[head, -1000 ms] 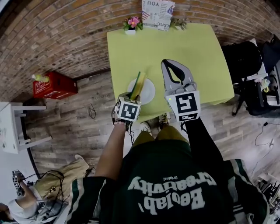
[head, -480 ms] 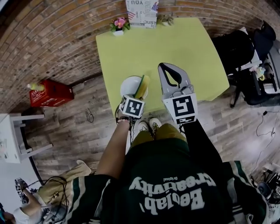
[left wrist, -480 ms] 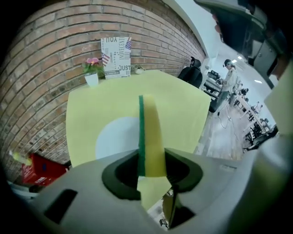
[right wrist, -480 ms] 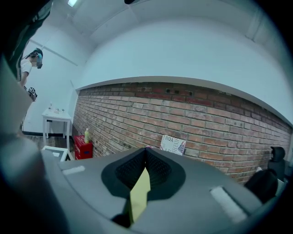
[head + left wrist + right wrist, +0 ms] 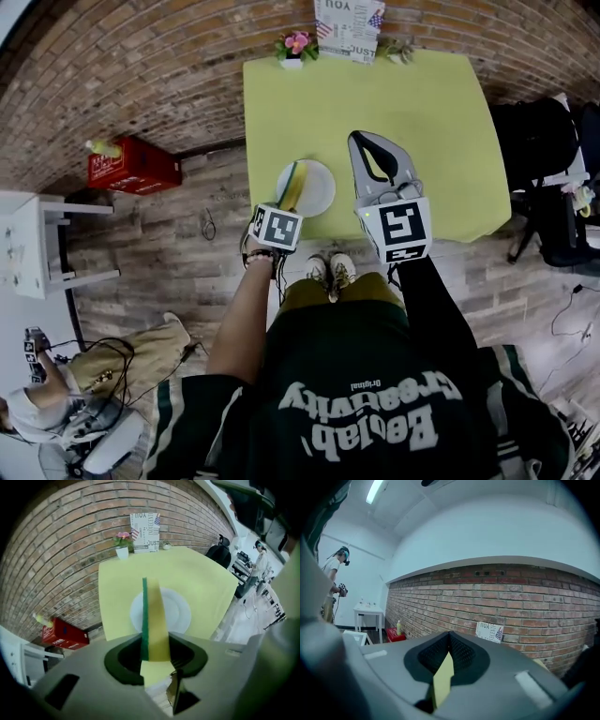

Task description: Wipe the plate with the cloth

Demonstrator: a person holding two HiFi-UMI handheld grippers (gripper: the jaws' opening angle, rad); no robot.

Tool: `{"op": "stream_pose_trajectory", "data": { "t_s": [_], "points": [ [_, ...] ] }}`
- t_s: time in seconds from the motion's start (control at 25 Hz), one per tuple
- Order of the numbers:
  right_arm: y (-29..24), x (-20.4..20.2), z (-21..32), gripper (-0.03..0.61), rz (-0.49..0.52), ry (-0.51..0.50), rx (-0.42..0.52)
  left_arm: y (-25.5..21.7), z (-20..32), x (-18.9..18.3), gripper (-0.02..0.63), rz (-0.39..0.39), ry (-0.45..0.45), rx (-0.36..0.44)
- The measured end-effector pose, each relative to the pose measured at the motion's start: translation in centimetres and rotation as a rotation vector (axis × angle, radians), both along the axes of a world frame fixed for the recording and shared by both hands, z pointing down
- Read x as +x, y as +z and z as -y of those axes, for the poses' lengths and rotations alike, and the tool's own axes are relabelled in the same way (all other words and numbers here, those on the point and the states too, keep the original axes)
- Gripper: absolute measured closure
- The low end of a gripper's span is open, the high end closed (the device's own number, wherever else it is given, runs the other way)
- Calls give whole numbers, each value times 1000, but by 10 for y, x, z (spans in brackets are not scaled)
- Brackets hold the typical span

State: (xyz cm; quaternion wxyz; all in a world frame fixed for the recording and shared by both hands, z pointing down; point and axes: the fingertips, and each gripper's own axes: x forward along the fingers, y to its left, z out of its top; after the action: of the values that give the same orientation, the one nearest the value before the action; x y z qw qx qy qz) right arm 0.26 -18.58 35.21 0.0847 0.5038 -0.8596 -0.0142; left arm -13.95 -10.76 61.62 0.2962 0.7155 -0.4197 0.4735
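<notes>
Looks like a lab room: brick wall (image 5: 141, 75), plank floor (image 5: 159, 258), loose cables (image 5: 208, 227), white worktable (image 5: 37, 246).

The square yellow-green table (image 5: 412, 103) carries 1 round white plate (image 5: 319, 192) near its front edge and, along its far edge, a white pot of pink flowers (image 5: 296, 47) and a printed card (image 5: 349, 28).

Your left gripper (image 5: 286, 208) had its jaws closed on the cloth (image 5: 293, 184), a yellow pad with a dark green layer along its left face. The cloth stood on edge between those jaws and ran straight out past their tips. The plate (image 5: 319, 192), white and round, lay flat just ahead of and below that gripper's tips. The cloth's far end hung over the plate's middle; whether they touched could not be told. The plate sat just left of your right gripper (image 5: 367, 141).
</notes>
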Motion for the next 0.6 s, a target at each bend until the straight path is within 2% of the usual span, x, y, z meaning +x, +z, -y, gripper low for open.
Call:
{"op": "stream_pose_trajectory", "data": {
  "t_s": [0.12, 0.24, 0.36, 0.52, 0.6],
  "points": [
    [-2, -7, 2, 566, 16, -36, 17, -9, -6, -32, 476, 66, -80, 19],
    [-6, -11, 5, 566, 26, -61, 30, -7, -14, -42, 476, 40, -144, 9],
    [-8, -18, 5, 566, 31, -80, 39, -8, -22, -60, 476, 61, -184, 16],
    [-10, -15, 4, 566, 34, -97, 46, -7, -26, -54, 476, 28, -200, 37],
    [-8, -6, 5, 566, 36, -83, 44, -12, -23, -47, 476, 36, -188, 43]
  ]
}}
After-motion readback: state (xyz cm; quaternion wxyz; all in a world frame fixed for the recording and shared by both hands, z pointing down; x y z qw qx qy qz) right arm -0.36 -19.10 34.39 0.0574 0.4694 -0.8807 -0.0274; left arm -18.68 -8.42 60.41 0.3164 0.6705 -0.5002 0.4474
